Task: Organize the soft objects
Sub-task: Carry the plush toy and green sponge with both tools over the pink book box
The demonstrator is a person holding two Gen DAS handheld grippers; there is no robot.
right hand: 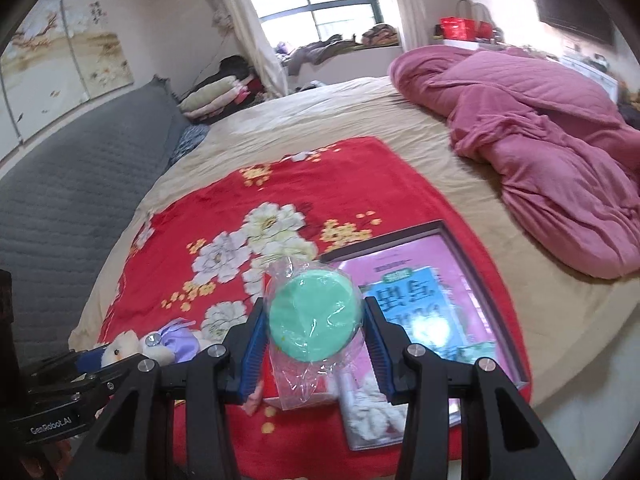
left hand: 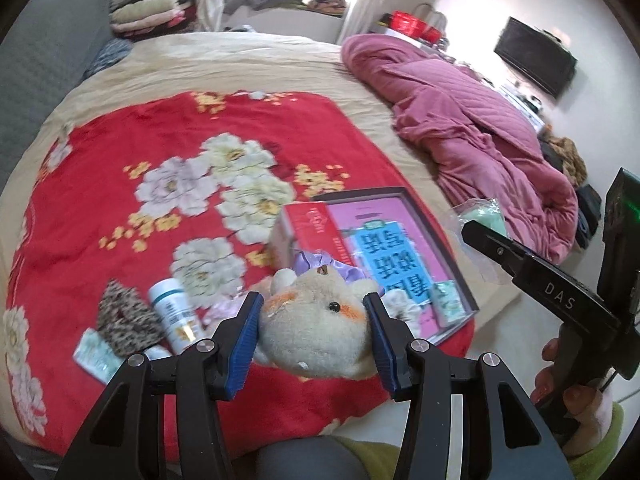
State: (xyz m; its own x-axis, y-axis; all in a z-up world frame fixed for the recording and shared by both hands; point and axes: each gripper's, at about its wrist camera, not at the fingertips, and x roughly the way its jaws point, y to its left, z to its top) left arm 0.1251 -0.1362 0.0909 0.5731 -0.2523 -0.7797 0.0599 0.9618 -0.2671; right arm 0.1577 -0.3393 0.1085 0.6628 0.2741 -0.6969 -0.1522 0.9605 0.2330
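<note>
We see left gripper [left hand: 314,334] jaws clamping the plush toy [left hand: 316,324]; right gripper [right hand: 316,344] jaws pinching the green sponge [right hand: 314,316] (bagged), both above the bed [right hand: 320,120].

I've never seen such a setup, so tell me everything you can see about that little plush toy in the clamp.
The plush toy is cream and fuzzy, with orange patches, a black bead eye and a purple satin frill behind its head. The left gripper is shut on it, blue pads pressing both sides, holding it above the red floral blanket.
</note>
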